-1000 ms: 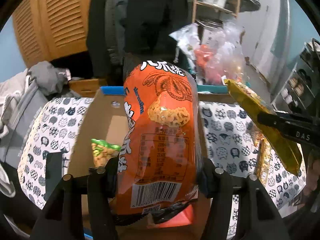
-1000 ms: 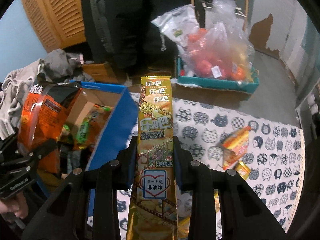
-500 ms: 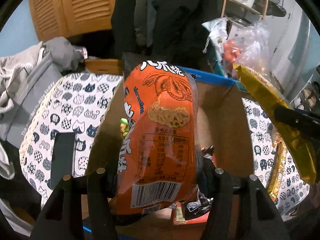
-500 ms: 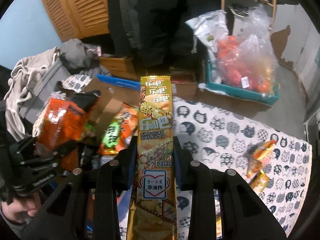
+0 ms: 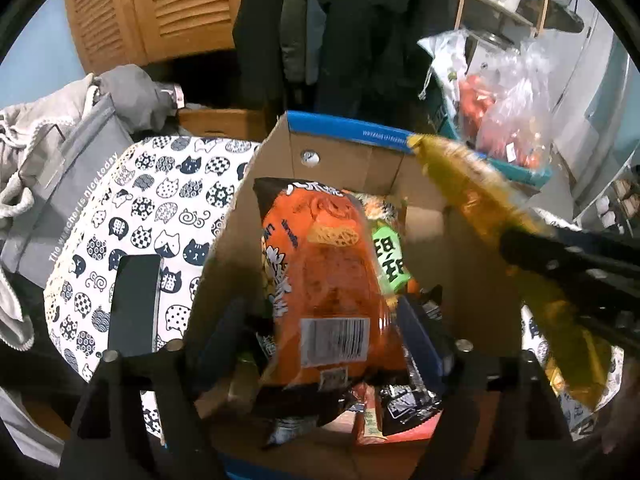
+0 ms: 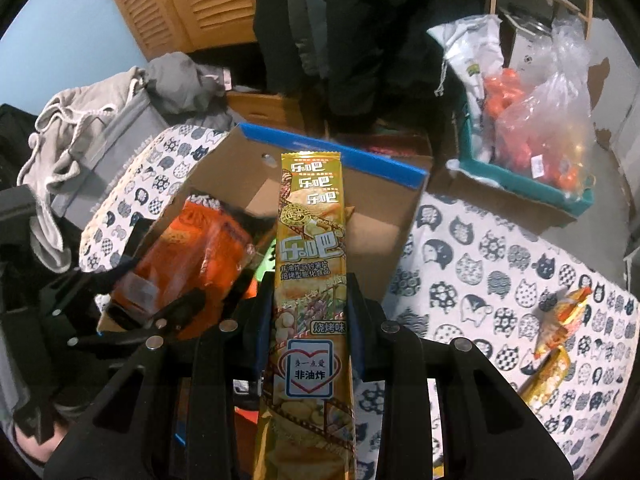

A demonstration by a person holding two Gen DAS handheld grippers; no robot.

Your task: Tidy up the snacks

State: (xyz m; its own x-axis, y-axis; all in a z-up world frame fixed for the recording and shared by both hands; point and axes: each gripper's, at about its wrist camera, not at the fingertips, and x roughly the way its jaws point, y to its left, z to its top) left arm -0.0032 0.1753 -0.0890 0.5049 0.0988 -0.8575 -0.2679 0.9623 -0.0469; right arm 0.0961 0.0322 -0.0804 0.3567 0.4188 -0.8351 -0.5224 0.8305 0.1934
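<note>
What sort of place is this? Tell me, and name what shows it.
Probably a lived-in room at home, perhaps a bedroom or storage corner: louvered wooden doors, dark coats hanging behind, a heap of grey clothes, and a cat-print cloth under the snack box.

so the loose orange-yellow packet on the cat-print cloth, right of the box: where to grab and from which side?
Take the orange-yellow packet across its narrow width near the middle, coming from above. It lies flat and alone on the cat-print cloth, long and thin, slanted on the cloth, so turn the tool to span the short side. The right tool is shut on the gold packet; that goes first.
</note>
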